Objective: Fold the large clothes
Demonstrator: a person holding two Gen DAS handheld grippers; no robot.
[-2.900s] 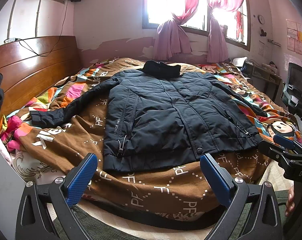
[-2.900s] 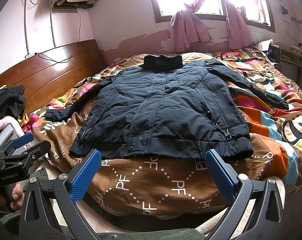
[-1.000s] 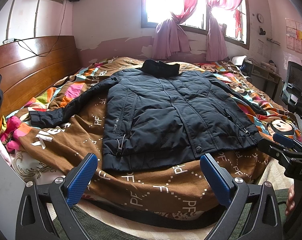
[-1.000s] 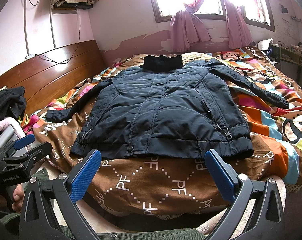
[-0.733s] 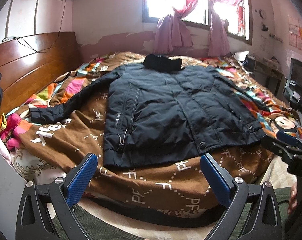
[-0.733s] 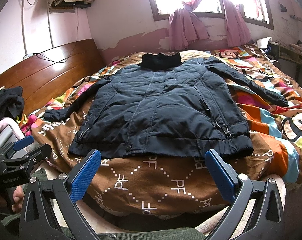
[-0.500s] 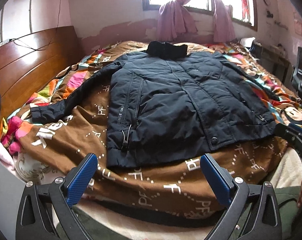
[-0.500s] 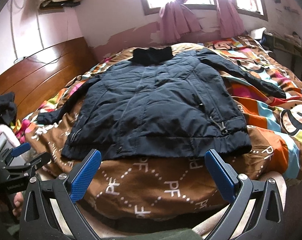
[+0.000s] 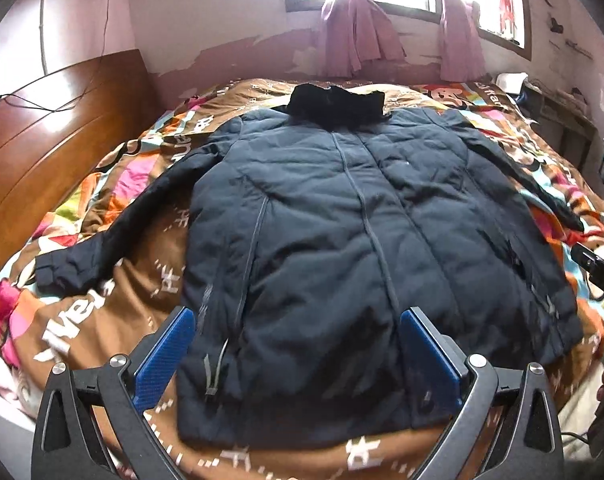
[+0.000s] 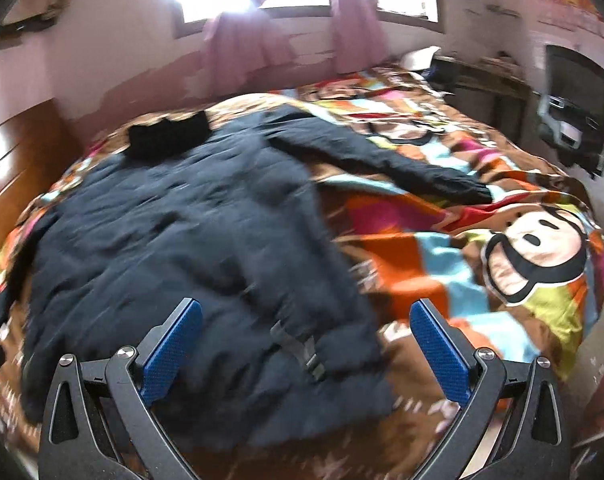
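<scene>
A dark navy padded jacket (image 9: 342, 240) lies flat, front up, on the bed, black collar at the far end and both sleeves spread out. My left gripper (image 9: 297, 356) is open and empty, just above the jacket's lower left hem. My right gripper (image 10: 306, 344) is open and empty, above the jacket (image 10: 189, 240) near its lower right hem corner. The right sleeve (image 10: 382, 160) stretches away to the right. The right wrist view is blurred by motion.
The bed has a brown and multicoloured quilt (image 9: 101, 312) with a cartoon monkey face (image 10: 538, 248). A wooden headboard (image 9: 53, 136) stands at the left. A window with pink curtains (image 9: 358, 36) is behind. A desk and a chair (image 10: 574, 112) stand at the right.
Both grippers have moved forward and down over the jacket's hem. The right gripper has also swung to the right, toward the hem corner. Both stay open.
</scene>
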